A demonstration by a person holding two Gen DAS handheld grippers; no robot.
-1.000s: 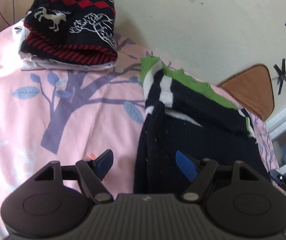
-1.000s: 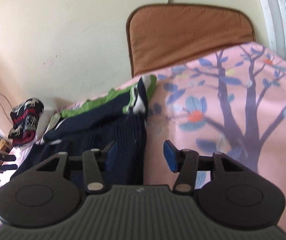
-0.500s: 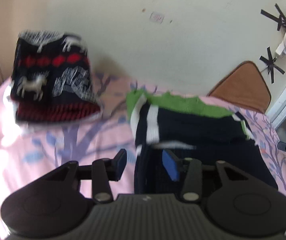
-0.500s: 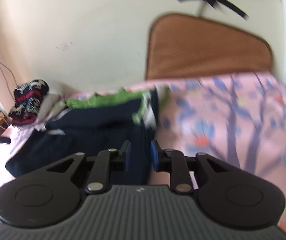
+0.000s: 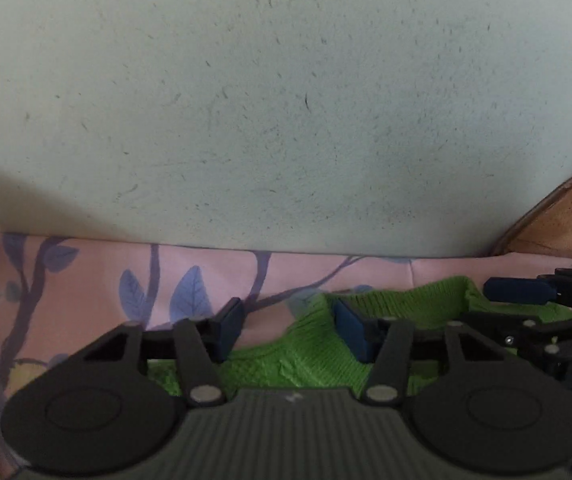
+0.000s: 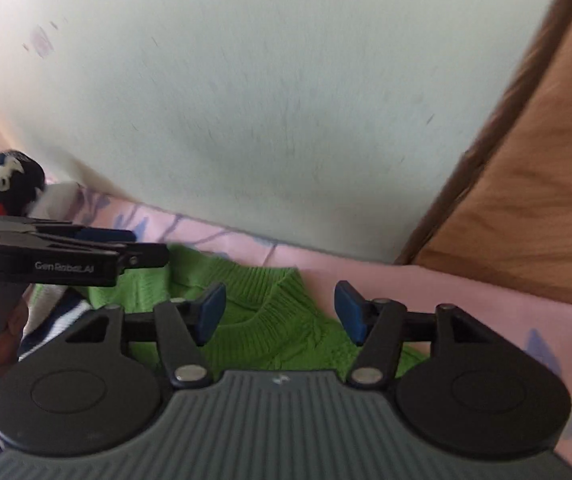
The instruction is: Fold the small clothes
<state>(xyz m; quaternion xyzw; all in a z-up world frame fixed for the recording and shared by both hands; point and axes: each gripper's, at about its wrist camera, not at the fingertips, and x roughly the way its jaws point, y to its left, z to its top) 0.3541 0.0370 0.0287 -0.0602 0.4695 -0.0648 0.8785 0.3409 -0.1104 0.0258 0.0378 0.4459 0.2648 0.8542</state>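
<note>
A small sweater with a green knit top lies on the pink tree-print sheet near the wall; it shows in the left wrist view and the right wrist view. Its navy and white striped part shows at lower left. My left gripper is open over the green shoulder edge, holding nothing. My right gripper is open over the green collar, holding nothing. Each gripper shows in the other's view: the right one, the left one.
A pale wall rises just behind the sweater. A brown cushion leans at the right. A folded navy, red and white patterned sweater sits at the far left on the pink sheet.
Both grippers moved forward to the sweater's green top by the wall. Both had narrowed half a second ago and are now wide open.
</note>
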